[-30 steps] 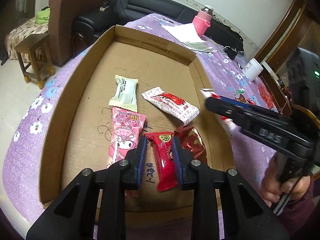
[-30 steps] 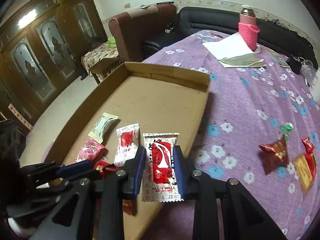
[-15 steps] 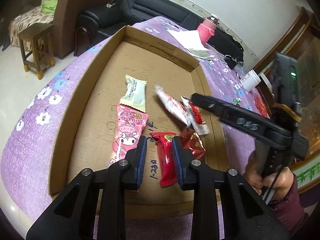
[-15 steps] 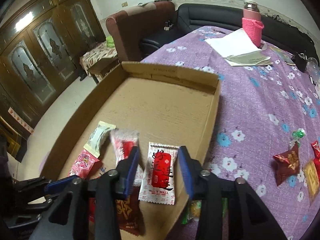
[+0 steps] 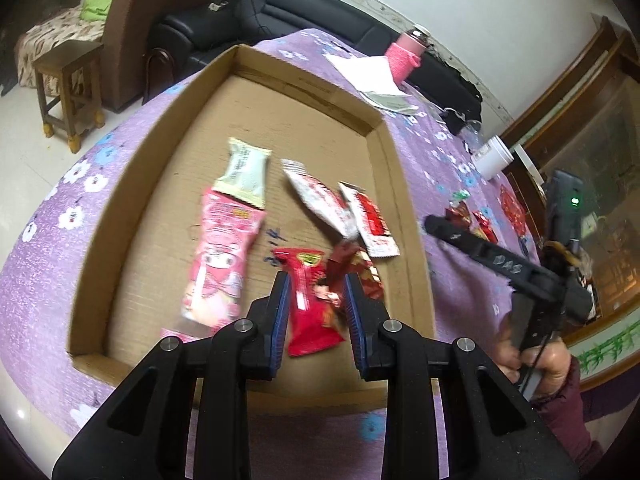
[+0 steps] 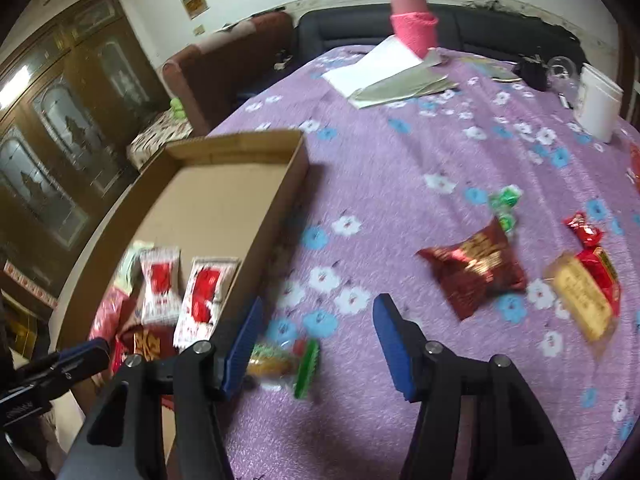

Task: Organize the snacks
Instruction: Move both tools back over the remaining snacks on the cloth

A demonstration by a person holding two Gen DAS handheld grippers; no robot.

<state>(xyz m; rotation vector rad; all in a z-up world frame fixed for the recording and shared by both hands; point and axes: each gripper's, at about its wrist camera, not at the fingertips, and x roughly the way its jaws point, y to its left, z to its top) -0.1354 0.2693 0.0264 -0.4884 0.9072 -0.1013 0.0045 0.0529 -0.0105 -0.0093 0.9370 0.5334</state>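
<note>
A shallow cardboard box point(image 5: 120, 200) lies on the purple flowered tablecloth point(image 6: 400, 184). In it lie a pink packet point(image 5: 222, 256), a pale green packet point(image 5: 246, 170), two white-and-red packets point(image 5: 370, 218) point(image 5: 316, 196), a red packet point(image 5: 310, 300) and a dark red packet point(image 5: 356, 264). My left gripper point(image 5: 316, 312) hovers over the red packet, jaws a little apart, empty. My right gripper point(image 6: 316, 344) is open and empty over the cloth beside the box, above a green-ended candy point(image 6: 286, 364). It also shows in the left wrist view point(image 5: 432, 222).
Loose on the cloth at the right lie a dark red packet point(image 6: 478, 270), a green candy point(image 6: 506, 204), a yellow-and-red packet point(image 6: 588, 292) and a red candy point(image 6: 584, 230). Farther back stand a pink bottle point(image 6: 412, 20), papers point(image 6: 384, 72) and a white cup point(image 6: 600, 102).
My right gripper opened, let the white-and-red packet fall into the box beside the other one, and swung right, out over the cloth. My left gripper shifted slightly over the box.
</note>
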